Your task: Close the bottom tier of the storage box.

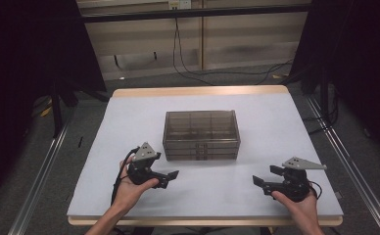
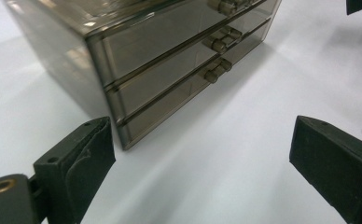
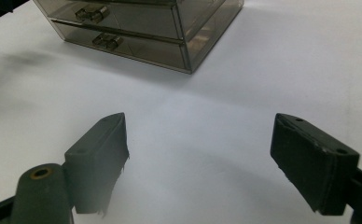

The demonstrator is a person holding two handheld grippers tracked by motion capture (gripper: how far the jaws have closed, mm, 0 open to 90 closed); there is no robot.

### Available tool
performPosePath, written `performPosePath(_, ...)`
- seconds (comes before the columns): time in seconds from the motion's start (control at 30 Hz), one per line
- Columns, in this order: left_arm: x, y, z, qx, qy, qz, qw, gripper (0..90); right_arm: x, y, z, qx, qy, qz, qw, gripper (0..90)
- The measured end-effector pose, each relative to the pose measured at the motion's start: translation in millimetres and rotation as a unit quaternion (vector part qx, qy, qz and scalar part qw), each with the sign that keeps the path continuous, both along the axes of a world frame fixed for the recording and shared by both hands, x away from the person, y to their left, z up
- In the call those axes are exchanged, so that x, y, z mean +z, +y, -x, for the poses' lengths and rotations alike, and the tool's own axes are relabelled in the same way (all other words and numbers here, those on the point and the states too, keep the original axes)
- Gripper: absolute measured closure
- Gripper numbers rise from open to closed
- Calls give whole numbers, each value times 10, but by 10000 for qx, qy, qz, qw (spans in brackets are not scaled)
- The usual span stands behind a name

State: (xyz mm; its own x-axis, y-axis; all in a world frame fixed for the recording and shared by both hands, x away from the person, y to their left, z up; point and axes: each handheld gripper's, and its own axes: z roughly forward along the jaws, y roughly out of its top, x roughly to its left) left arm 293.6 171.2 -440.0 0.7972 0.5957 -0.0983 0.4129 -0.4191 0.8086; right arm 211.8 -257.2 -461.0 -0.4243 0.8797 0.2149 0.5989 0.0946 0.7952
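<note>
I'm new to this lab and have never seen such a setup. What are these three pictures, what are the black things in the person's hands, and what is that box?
A person sits at a table with a white top and holds a hand-operated grasping tool in each hand. The high view looks down from above: the left tool is at the left, the right tool at the right. The other two pictures come from small cameras riding on the tools, each looking out along its own two black padded fingers. In the middle of the table stands a smoky see-through box of drawers, three drawers stacked, each with a small handle, all shut as far as I can see. Both tools stand open with nothing between their jaws, a little in front of the box and apart from it.
</note>
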Motion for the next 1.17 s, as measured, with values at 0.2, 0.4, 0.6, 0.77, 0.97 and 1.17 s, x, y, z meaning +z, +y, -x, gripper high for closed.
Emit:
performPosePath(0.2, 79, 190, 103, 195, 19, -24, 9998, 59, -2, 3, -2, -36, -1, 67, 10000, 176)
performPosePath(0.4, 122, 422, 179, 373, -92, 8, 9993, 49, -1, -9, 3, -61, 3, 45, 10000, 168)
performPosePath(0.6, 61, 551, 255, 450, -71, 51, 9989, 40, -4, -7, -8, -90, 28, 85, 9999, 158)
performPosePath(0.77, -58, 647, 354, 669, 13, 63, 9977, 39, -3, -11, 2, -138, 23, 131, 9998, 145)
performPosePath(0.97, -147, 754, 428, 709, 35, 20, 9975, 39, 3, -28, 23, -209, 31, 113, 9997, 135)
performPosePath(1.17, -111, 795, 439, 587, -55, 260, 9979, 43, 5, -40, 21, -241, 25, 115, 9996, 128)
